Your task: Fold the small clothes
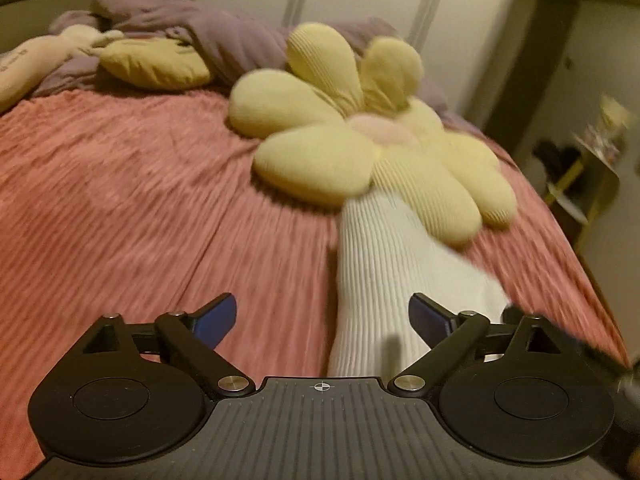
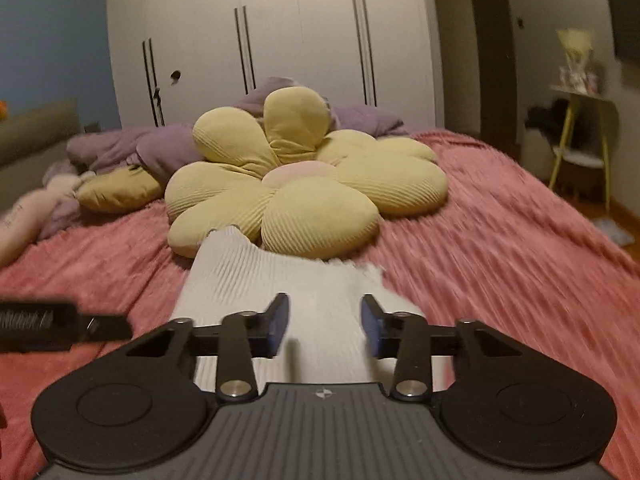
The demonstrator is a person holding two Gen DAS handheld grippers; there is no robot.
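While the white ribbed sock (image 2: 280, 280) lies flat on the pink bedspread (image 2: 500, 264), its far end touches the near petals of the flower pillow (image 2: 304, 184). The right gripper (image 2: 325, 326) hangs over the sock's near end, jaws spread and gripping nothing. The left gripper (image 1: 322, 322) is also spread wide and empty, with the sock (image 1: 376, 280) showing between its fingers. Behind the pillow sits a purple duvet (image 2: 160, 144).

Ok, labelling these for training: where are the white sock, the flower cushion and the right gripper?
white sock (image 2: 256, 276): right wrist view, ribbed middle.
flower cushion (image 2: 296, 172): right wrist view, pink centre.
right gripper (image 2: 324, 328): right wrist view, gap between fingertips.
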